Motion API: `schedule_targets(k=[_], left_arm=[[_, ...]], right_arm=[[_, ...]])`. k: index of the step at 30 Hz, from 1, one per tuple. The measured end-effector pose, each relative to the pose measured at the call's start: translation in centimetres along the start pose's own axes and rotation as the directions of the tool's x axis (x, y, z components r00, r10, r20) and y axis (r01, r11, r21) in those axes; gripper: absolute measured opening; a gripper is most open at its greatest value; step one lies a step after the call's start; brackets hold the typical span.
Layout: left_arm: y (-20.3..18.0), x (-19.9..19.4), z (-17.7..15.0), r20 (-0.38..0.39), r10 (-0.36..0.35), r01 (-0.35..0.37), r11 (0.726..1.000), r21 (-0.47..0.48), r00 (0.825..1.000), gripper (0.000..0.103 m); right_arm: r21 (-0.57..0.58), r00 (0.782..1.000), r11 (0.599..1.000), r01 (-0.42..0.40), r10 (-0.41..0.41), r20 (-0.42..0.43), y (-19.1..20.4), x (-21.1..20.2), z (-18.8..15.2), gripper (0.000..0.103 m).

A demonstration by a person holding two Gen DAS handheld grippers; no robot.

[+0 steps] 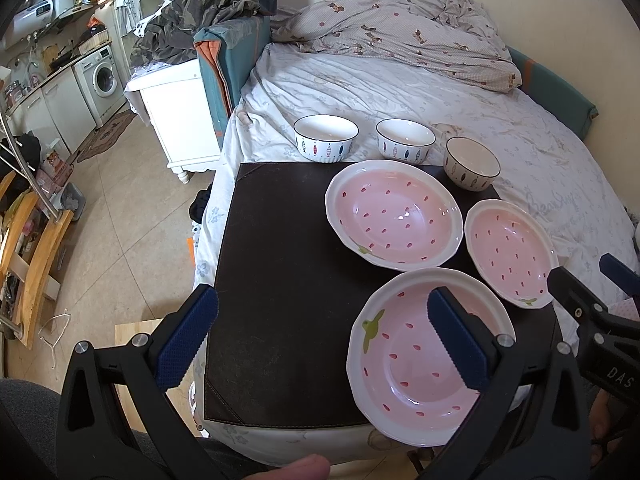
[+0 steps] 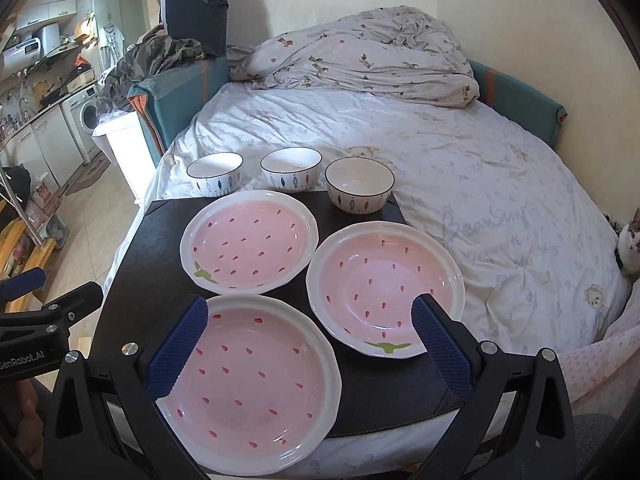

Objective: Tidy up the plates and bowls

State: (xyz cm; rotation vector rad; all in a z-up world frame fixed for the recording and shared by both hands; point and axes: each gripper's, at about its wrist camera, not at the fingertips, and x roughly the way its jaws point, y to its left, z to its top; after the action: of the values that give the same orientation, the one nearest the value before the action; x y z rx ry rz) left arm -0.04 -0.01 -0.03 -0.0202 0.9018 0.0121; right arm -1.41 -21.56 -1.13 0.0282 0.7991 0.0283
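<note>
Three pink strawberry-pattern plates lie apart on a dark mat (image 1: 280,280): a far one (image 1: 392,214) (image 2: 250,242), a right one (image 1: 510,254) (image 2: 384,288) and a near one (image 1: 416,364) (image 2: 250,384). Three white fish-pattern bowls stand in a row behind: left (image 1: 326,137) (image 2: 215,174), middle (image 1: 405,138) (image 2: 291,170), right (image 1: 472,163) (image 2: 359,185). My left gripper (image 1: 320,340) is open and empty above the mat's near edge, its right finger over the near plate. My right gripper (image 2: 308,348) is open and empty between the near and right plates.
The mat (image 2: 132,280) lies on a bed (image 1: 480,100) with a crumpled duvet (image 1: 400,28) at the back. A white cabinet (image 1: 176,108) stands left of the bed. Kitchen units and a washing machine (image 1: 100,76) are far left. Wooden shelving (image 1: 28,248) is at the left edge.
</note>
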Motion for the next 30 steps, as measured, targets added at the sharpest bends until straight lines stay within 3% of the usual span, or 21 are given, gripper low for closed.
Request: schedule_targets(k=[7,10,14,17,21,25,28,30], left_arm=[[0.0,0.3,0.1,-0.016,-0.003,0.003,1.000,0.006,1.000,0.103],[0.2,1.1,0.4,-0.061,-0.003,0.004,1.000,0.002,0.998,0.103],[0.9,3.2,1.0,-0.179,-0.021,0.017,1.000,-0.024,0.984,0.103],[1.8,5.0,1.3,-0.263,-0.028,0.008,0.997,-0.074,0.964,0.103],[1.7,6.9,1.4,-0.349,-0.058,0.023,0.994,-0.103,0.935,0.103],[1.0,9.3,1.3,-0.424,-0.130,0.079,0.988,-0.136,0.896,0.101],[0.5,11.6,0.7,-0.493,-0.145,0.088,0.987,-0.137,0.858,0.082],[0.4,13.0,0.0,-0.532,-0.165,0.092,0.983,-0.161,0.831,0.075]], right_arm=[[0.002,1.000,1.000,-0.001,0.001,0.000,-0.1,0.0,0.1,0.103],[0.059,0.996,0.996,-0.063,0.066,-0.052,-1.0,0.8,0.1,0.103],[0.252,0.947,0.957,-0.142,0.205,-0.248,-3.8,4.1,-0.1,0.103],[0.342,0.904,0.932,-0.122,0.247,-0.349,-5.6,6.3,-1.1,0.100],[0.422,0.869,0.903,-0.084,0.274,-0.413,-7.3,8.1,-2.5,0.095],[0.493,0.830,0.868,-0.059,0.317,-0.459,-8.5,9.8,-4.4,0.076],[0.534,0.799,0.844,-0.055,0.357,-0.483,-8.6,10.8,-5.6,0.066],[0.539,0.786,0.840,-0.058,0.372,-0.494,-8.3,11.3,-6.0,0.061]])
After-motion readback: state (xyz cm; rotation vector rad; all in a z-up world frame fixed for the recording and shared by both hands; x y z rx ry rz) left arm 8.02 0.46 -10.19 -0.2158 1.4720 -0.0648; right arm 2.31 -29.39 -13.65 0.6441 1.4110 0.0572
